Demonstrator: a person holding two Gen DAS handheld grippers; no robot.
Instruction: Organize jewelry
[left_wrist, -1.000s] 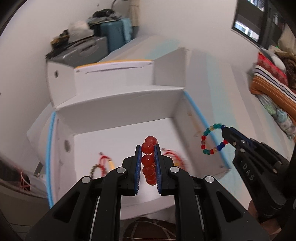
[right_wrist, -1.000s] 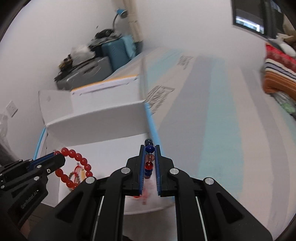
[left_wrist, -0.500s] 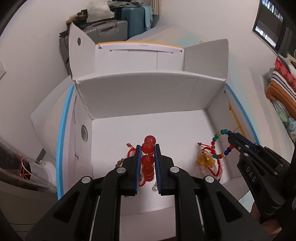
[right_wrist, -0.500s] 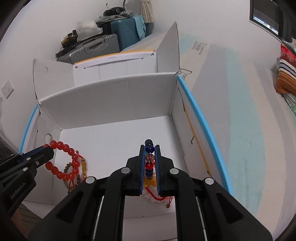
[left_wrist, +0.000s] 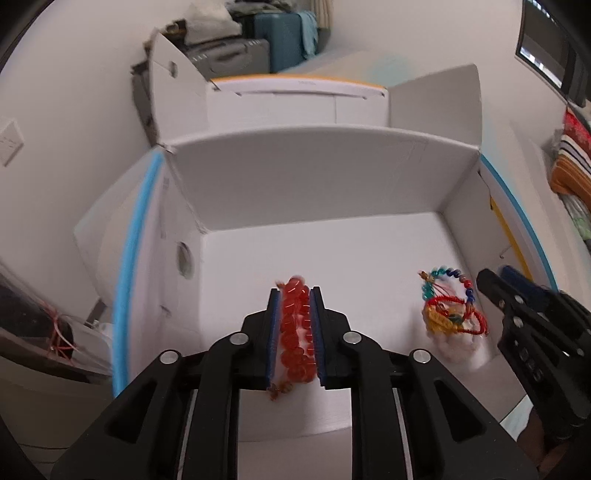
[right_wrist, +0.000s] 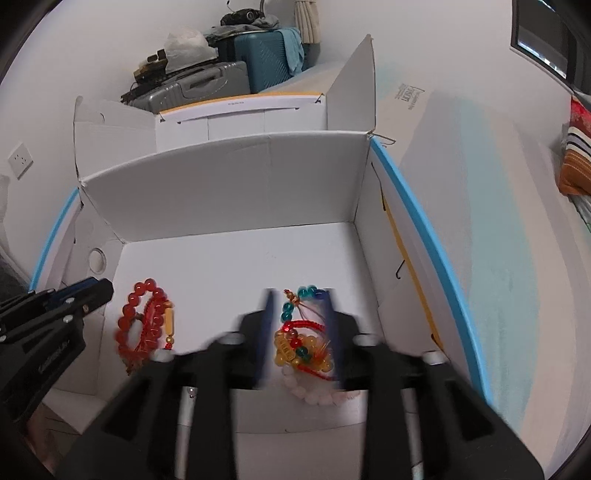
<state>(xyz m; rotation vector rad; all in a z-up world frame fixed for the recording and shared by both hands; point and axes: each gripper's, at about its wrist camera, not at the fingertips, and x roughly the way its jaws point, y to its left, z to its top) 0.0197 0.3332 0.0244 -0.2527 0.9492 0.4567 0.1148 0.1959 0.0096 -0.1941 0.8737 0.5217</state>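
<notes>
- Opening now, the left claw (left_wrist: 294, 336) has the red bead bracelet (left_wrist: 295, 332) loose between its pads, low in the white box (left_wrist: 321, 173)
- Opening too, the right claw (right_wrist: 297, 332) sits over the colorful bracelet (right_wrist: 301, 325), which lies on the box floor
- A moment ago both claws pinched their bracelets tight, higher up

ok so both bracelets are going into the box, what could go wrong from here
The left gripper is opening, but the red bead bracelet lies right between its fingers, so it might snag and lift back out on retreat. The right gripper, also opening, straddles the multicolour bracelet lying on a pile of corded charms; the strands could tangle.
</notes>
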